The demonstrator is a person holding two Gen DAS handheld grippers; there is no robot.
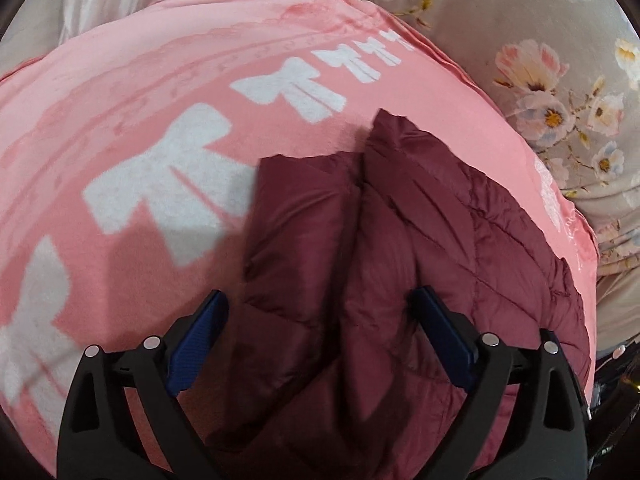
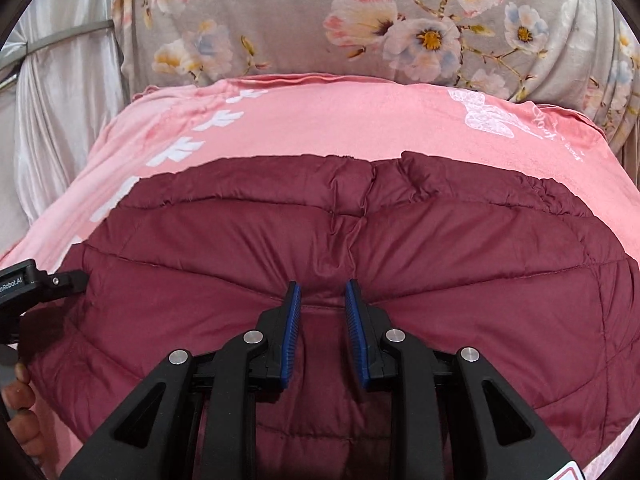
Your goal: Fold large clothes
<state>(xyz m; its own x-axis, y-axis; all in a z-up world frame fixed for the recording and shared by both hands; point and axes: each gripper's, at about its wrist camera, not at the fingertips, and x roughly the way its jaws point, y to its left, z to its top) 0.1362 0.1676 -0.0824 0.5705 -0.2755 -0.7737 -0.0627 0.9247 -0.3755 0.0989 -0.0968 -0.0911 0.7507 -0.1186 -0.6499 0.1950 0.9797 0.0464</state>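
Observation:
A maroon quilted puffer jacket (image 1: 400, 240) lies on a pink blanket (image 1: 160, 80) with white bow prints. In the left wrist view my left gripper (image 1: 320, 304) is open wide, its jaws on either side of a bunched fold of the jacket, the blue pads (image 1: 200, 340) not pressing it. In the right wrist view the jacket (image 2: 320, 240) fills the middle, hem side away. My right gripper (image 2: 322, 288) has its jaws narrowly apart, pinching a ridge of jacket fabric between the blue pads (image 2: 294, 312). The left gripper's body (image 2: 36, 280) shows at the left edge.
The pink blanket (image 2: 320, 120) lies on a grey floral bedsheet (image 2: 320, 20), also at the right in the left wrist view (image 1: 560, 80). Silvery satin fabric (image 2: 60, 100) hangs at the left. A hand (image 2: 20, 400) shows at the lower left edge.

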